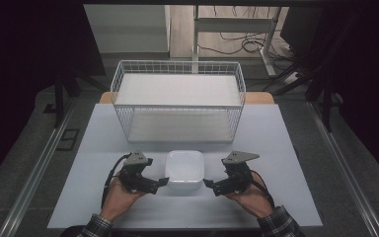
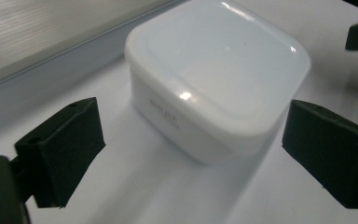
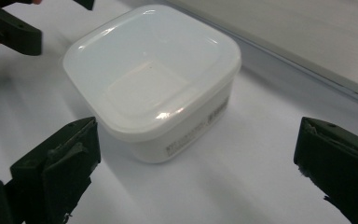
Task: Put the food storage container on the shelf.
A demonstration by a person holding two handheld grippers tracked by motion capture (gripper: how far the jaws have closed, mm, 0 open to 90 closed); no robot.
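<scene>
Jaws gaping on both the left gripper (image 1: 164, 181) and right gripper (image 1: 208, 183), flanking the white lidded container (image 1: 184, 171) sitting on the table (image 1: 276, 148), likely lining up a two-sided grab.

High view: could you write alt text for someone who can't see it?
A person's two hands hold open black grippers, left and right, either side of a white square container on a pale table. Behind it stands a white wire basket.
</scene>
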